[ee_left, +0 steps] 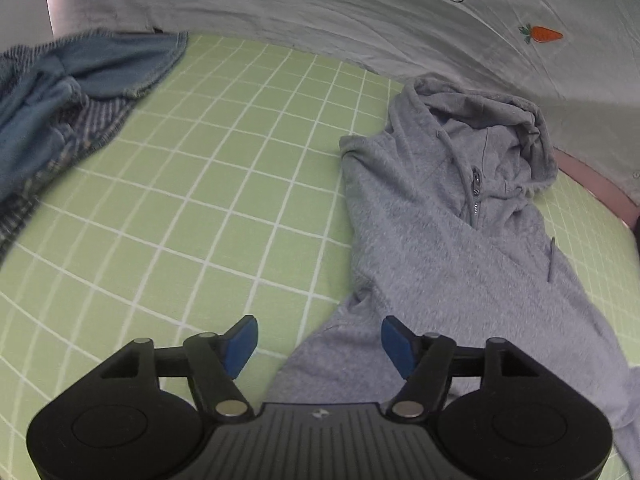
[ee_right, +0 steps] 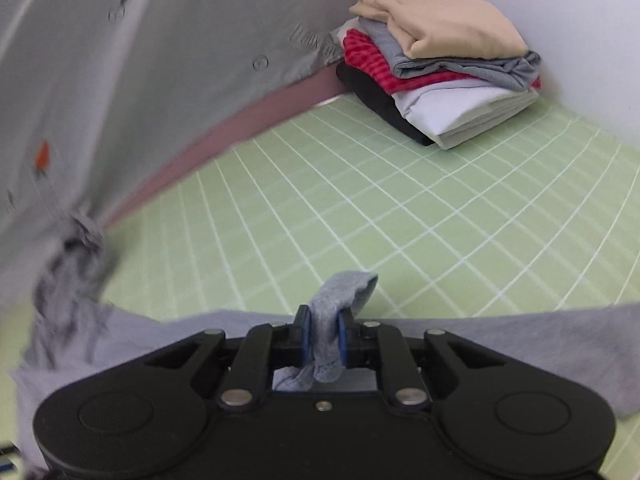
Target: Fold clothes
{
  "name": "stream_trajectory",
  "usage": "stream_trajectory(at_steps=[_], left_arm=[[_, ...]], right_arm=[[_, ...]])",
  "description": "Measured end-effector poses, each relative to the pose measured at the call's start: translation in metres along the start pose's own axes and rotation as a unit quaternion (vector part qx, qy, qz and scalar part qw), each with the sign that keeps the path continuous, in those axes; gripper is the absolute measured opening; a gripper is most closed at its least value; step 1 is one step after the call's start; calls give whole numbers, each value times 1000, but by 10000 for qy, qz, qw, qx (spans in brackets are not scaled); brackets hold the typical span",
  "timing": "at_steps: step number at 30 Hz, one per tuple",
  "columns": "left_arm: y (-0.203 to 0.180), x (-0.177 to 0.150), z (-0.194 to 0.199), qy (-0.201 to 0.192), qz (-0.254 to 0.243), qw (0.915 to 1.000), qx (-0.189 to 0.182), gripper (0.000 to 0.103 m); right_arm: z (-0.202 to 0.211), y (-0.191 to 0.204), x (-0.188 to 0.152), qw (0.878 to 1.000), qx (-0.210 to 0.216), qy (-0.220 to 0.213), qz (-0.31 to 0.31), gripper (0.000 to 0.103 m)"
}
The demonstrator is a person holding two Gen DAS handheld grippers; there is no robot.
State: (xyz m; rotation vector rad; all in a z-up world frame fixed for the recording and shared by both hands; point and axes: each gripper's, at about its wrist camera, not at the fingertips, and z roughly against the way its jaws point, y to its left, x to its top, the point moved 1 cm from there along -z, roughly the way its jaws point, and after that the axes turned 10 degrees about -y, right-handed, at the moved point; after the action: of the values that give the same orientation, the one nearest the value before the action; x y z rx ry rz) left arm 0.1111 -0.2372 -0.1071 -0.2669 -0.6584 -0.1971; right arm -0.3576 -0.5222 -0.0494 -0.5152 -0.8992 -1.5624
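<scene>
- Left tool (ee_left: 319,343): fingers spread wide apart, holding nothing, low over the hoodie (ee_left: 460,216).
- Right tool (ee_right: 323,336): clamped on a bunched fold of the hoodie (ee_right: 340,300), lifted off the sheet (ee_right: 400,200).
- Hoodie lies face up on the green checked sheet (ee_left: 200,200), hood toward the grey carrot-print cloth (ee_left: 360,12).
- Blue clothes (ee_left: 60,100) heaped at far left; folded stack (ee_right: 436,64) in the corner.

Green bed sheet (ee_left: 224,184) with a white grid. Grey hoodie (ee_left: 452,220) sprawled on the right, blue striped clothes (ee_left: 60,108) bunched upper left. Right wrist view: folded stack (ee_right: 436,68) upper right.
</scene>
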Motion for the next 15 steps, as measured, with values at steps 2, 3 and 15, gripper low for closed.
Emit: stream_trajectory(at_steps=[2, 3, 15], left_arm=[[3, -1, 8, -84, -18, 10000, 17, 84], [6, -2, 12, -112, -41, 9999, 58, 84], [71, -19, 42, -91, 179, 9994, 296, 87]], right_arm=[[2, 8, 0, 10000, 72, -64, 5, 14], [3, 12, 0, 9999, 113, -90, 28, 14], [29, 154, -25, 9885, 1270, -253, 780, 14]])
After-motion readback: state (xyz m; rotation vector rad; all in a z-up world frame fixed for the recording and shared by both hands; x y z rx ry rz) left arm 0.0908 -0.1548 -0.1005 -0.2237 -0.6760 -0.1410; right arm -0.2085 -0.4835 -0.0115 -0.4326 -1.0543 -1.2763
